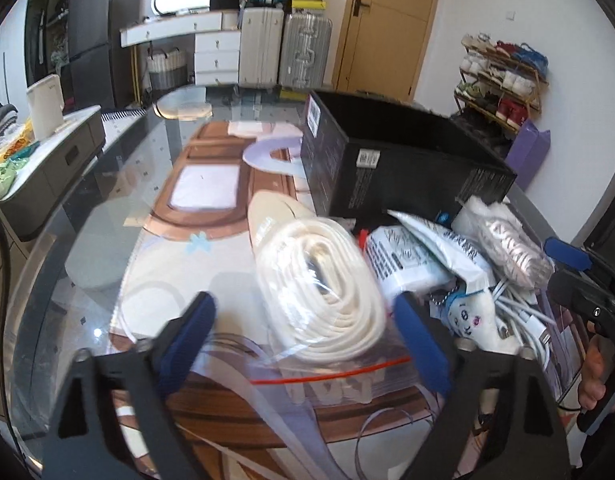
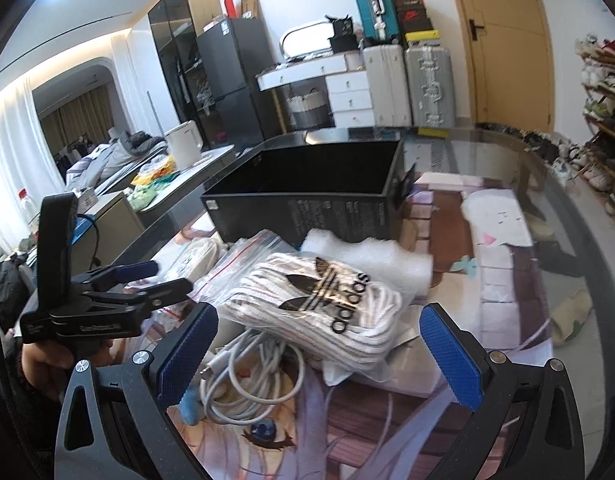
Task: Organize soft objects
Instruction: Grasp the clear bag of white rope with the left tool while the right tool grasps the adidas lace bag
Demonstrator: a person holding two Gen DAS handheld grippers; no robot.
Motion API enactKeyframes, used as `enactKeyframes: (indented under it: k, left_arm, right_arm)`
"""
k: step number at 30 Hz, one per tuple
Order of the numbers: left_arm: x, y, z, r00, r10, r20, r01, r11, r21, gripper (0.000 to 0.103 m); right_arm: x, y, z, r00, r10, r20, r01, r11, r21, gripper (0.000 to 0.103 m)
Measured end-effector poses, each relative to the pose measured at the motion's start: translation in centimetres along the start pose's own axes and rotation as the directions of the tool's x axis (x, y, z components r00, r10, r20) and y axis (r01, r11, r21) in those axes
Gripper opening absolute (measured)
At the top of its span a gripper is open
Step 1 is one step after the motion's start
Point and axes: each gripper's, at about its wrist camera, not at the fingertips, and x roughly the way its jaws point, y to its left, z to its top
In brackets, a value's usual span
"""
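A clear zip bag with a coiled white rope lies on the table between the open fingers of my left gripper, not clamped. Right of it lies a pile: white printed pouches, a small plush doll and white cables. My right gripper is open above a clear bag of white Adidas socks, with white foam behind and coiled white cables in front. An open black box stands behind the pile; it also shows in the left wrist view. The left gripper shows at left.
The glass table carries a printed mat. A cabinet with a white kettle stands left. Suitcases, white drawers and a wooden door are behind. A shoe rack stands right. Slippers lie on the floor.
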Motion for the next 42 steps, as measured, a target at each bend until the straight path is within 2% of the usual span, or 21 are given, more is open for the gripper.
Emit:
enactKeyframes:
  k: [1,2,8,12,19,24,30,34,42]
  left_arm:
    - [-0.1,0.0,-0.1,1.000,0.010,0.008,-0.010,1.000,0.003,0.073]
    - [-0.3,0.0,-0.1,1.000,0.005,0.013,-0.005,1.000,0.001,0.059]
    - [-0.5,-0.2,-0.3,0.999,-0.023,0.021,0.023,1.000,0.013,0.046]
    - [-0.6,-0.2,-0.2,0.999,-0.031,0.024,0.030,0.999,0.017,0.044]
    - [-1.0,0.1,0.0,0.999,-0.036,0.034,0.036,0.999,0.013,0.043]
    - [-1.2,0.3,0.0,0.998,-0.035,0.045,0.035,0.999,0.013,0.043]
    - [-1.7,0.2,0.1,0.998,-0.033,0.059,0.032,0.999,0.016,0.043]
    - [-2.1,0.2,0.1,0.997,-0.036,0.071,0.035,0.999,0.016,0.043]
    - [-2.5,-0.1,0.3,0.996,-0.042,0.083,0.040,0.999,0.026,0.043]
  right_arm:
    - [0.3,0.0,0.1,1.000,0.002,-0.012,-0.002,1.000,-0.001,0.102]
    - [0.5,0.0,0.3,1.000,0.007,-0.023,-0.007,1.000,0.004,0.102]
    - [1.8,0.0,0.9,0.998,0.001,-0.066,-0.002,1.000,-0.009,0.103]
    - [2.4,-0.1,1.3,0.996,0.024,-0.089,-0.024,1.000,0.001,0.102]
    - [2.5,0.1,1.9,0.993,0.030,-0.110,-0.040,0.995,-0.089,0.103]
    - [2.4,-0.4,2.2,0.992,0.066,-0.105,-0.078,0.991,-0.108,0.103]
    - [3.1,-0.6,2.2,0.981,0.110,-0.157,-0.130,0.984,-0.120,0.103]
    - [2.3,0.1,1.1,0.965,0.157,-0.209,-0.190,0.970,-0.149,0.103]
    - [3.0,-0.4,1.3,0.967,0.156,-0.203,-0.182,0.977,-0.114,0.103]
